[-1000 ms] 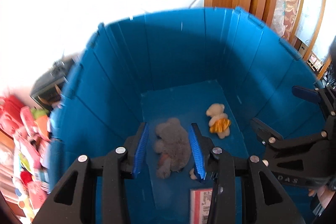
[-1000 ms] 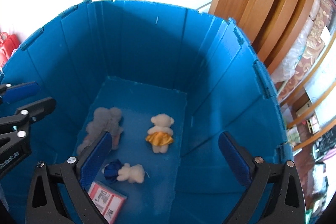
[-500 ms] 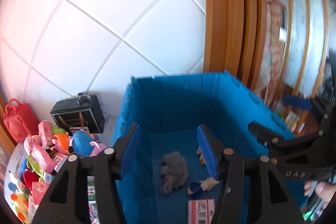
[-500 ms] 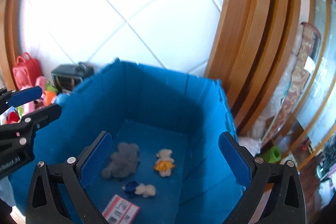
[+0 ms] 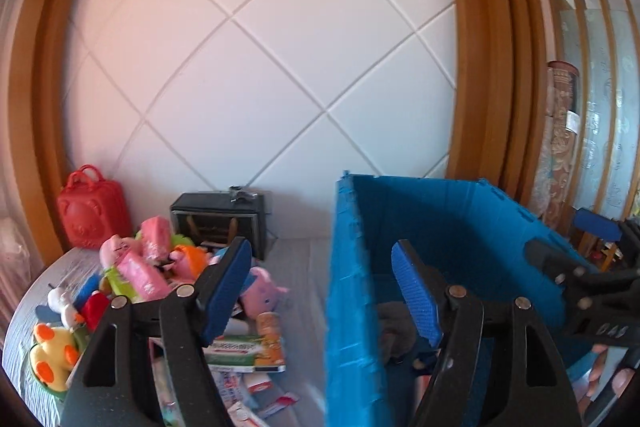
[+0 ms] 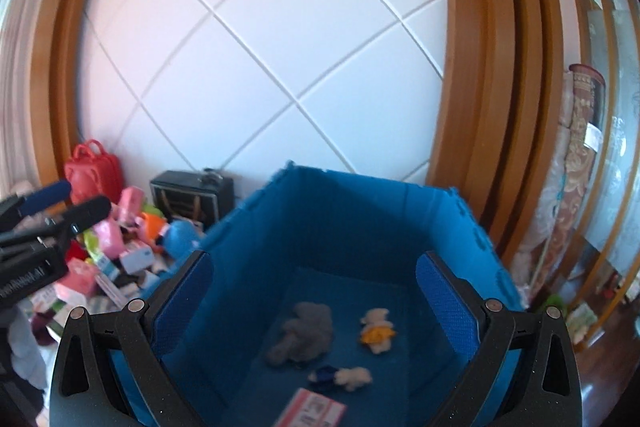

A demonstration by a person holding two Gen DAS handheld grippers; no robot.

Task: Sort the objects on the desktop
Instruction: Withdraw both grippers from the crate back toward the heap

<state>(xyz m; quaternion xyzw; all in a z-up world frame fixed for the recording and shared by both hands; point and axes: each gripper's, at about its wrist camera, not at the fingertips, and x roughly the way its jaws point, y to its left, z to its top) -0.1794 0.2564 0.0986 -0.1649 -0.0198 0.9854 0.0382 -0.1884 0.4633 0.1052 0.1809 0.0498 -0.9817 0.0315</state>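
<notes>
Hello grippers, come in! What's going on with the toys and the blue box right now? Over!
Left gripper opening, nothing between its jaws. Right gripper open, empty, above the blue box. Grey plush and two small bears in the box. Toy pile waiting; nothing in the way.

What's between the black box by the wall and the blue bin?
Nothing: in the left wrist view, only bare grey tabletop runs from the black box to the blue bin. The toy pile sits nearer the camera.

In the left wrist view we see the grey plush half hidden behind the blue crate wall. The red-and-white card is cut off by the bottom edge, its print too blurred to read. We cannot identify the piled toys.
</notes>
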